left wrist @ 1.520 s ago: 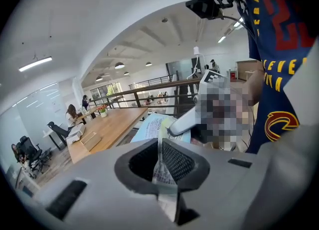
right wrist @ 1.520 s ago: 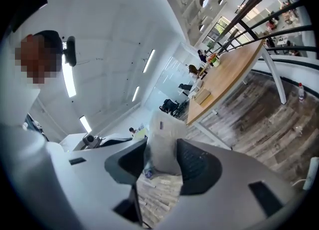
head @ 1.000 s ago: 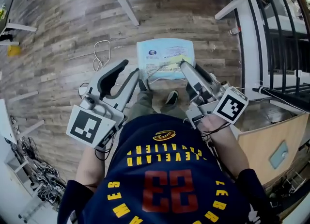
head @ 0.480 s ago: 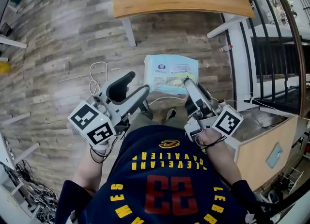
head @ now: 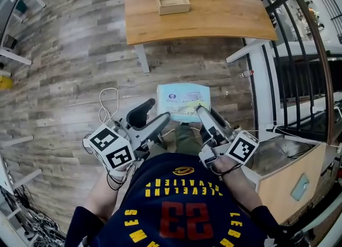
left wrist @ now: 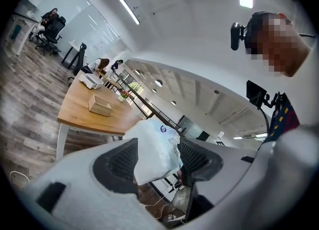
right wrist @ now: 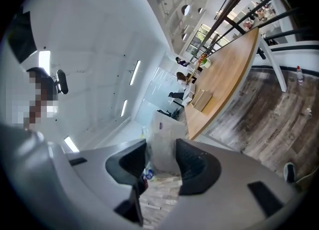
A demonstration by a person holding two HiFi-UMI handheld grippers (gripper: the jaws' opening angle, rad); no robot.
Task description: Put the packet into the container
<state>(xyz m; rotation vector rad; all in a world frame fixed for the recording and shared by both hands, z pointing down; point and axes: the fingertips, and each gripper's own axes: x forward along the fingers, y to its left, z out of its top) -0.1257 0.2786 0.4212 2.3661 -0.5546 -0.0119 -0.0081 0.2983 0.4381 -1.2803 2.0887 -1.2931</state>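
right gripper (head: 202,111) pinching the packet (head: 183,101) by its near edge, one-handed carry I guess | left gripper (head: 156,110) jaws just swung wide, packet in the gap, pads off it | cardboard box (head: 173,1) at 12 o'clock on the table (head: 214,16), well apart

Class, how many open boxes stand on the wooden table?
1: the box on the table, toward its far end; the head view crops that end, so more may be hidden.

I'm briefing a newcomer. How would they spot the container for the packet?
Look at the long wooden table ahead on the plank floor. A little in from its near edge sits a small open-topped tan box. It stands alone on bare tabletop, while the other items cluster at the table's far end.
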